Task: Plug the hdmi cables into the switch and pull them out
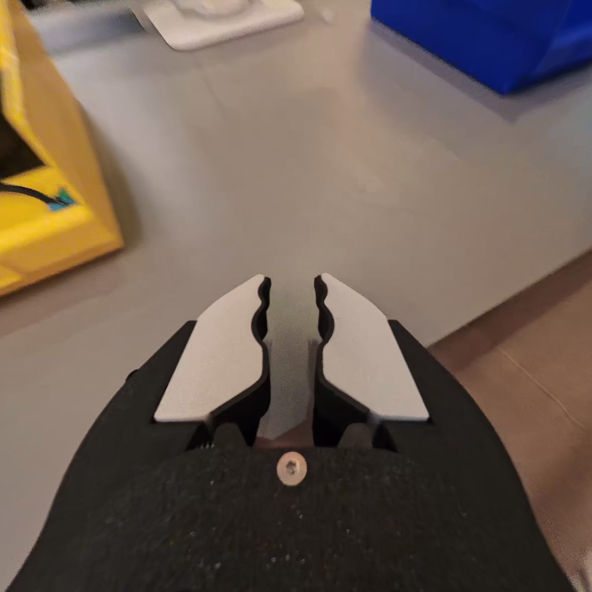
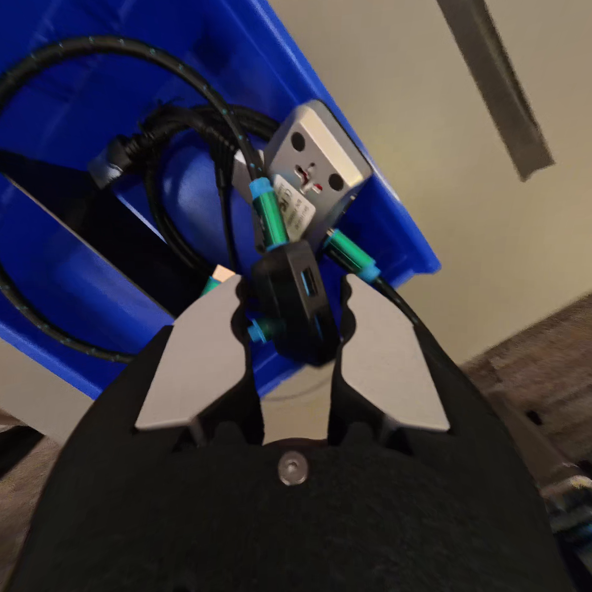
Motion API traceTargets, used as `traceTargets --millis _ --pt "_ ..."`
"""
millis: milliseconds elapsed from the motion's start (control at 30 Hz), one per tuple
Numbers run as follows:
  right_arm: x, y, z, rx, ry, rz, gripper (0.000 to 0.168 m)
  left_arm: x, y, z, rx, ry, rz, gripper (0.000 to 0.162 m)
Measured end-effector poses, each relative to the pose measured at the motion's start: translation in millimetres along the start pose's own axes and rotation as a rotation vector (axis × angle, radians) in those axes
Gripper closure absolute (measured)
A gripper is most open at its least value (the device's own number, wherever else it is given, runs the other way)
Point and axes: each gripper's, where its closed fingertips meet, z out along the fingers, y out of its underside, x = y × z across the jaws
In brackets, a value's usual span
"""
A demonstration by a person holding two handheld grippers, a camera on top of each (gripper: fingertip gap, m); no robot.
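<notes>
Black switch point(image 2: 294, 301) sits between the right gripper point(image 2: 293, 288) fingers, jaws wide, contact unclear, green-ended hdmi cables point(image 2: 269, 214) plugged in, over the blue bin point(image 2: 96, 272). Left gripper point(image 1: 292, 282): jaws narrow, empty, above the grey counter point(image 1: 288, 160).

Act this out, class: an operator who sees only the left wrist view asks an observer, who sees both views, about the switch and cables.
Operator: What am I missing?
Observer: The black switch sits between the fingers of the right gripper, at the edge of the blue bin.
Operator: Any cables in it?
Observer: A green plug appears to enter its top end.
</notes>
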Motion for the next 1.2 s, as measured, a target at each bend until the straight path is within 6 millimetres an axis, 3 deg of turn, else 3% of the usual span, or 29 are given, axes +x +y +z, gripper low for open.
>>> traceTargets --millis 67,167,200,267,333,367,433,500,600,667,800,967,1200 --pt "13 1 -27 0.018 0.102 -0.019 0.111 -19 -13 -14 0.094 -0.037 -0.043 0.134" --pt "16 -14 -91 0.186 0.246 -0.007 0.112 -53 -17 -32 0.16 -0.09 -0.131 0.122" --pt "7 -20 -116 0.271 0.299 0.003 0.116 -65 -16 -37 0.168 -0.121 -0.147 0.12" --pt "-30 -27 -159 0.489 0.371 0.008 0.118 -90 -9 -48 0.166 -0.19 -0.161 0.12" --pt "-74 -15 -183 0.68 0.439 0.065 0.122 -111 -3 -57 0.156 -0.247 -0.17 0.121" --pt "-99 -4 -182 0.752 0.441 0.107 0.125 -119 0 -61 0.149 -0.272 -0.173 0.121" --pt "-150 21 -161 0.865 0.383 0.228 0.128 -136 7 -67 0.135 -0.318 -0.172 0.122" --pt "-193 47 -124 0.968 0.321 0.384 0.129 -151 14 -70 0.119 -0.36 -0.164 0.123" --pt "-235 87 -68 1.051 0.343 0.542 0.129 -163 26 -66 0.089 -0.364 -0.208 0.124" --pt "-242 111 -43 1.041 0.438 0.59 0.129 -162 31 -60 0.078 -0.325 -0.262 0.124" --pt "-240 135 -23 1.095 0.515 0.658 0.126 -163 25 -53 0.103 -0.302 -0.309 0.124" --pt "-235 141 -21 1.05 0.52 0.587 0.125 -167 33 -47 0.051 -0.331 -0.285 0.124" --pt "-251 135 -12 1.034 0.455 0.552 0.123 -168 34 -47 0.043 -0.341 -0.298 0.125"
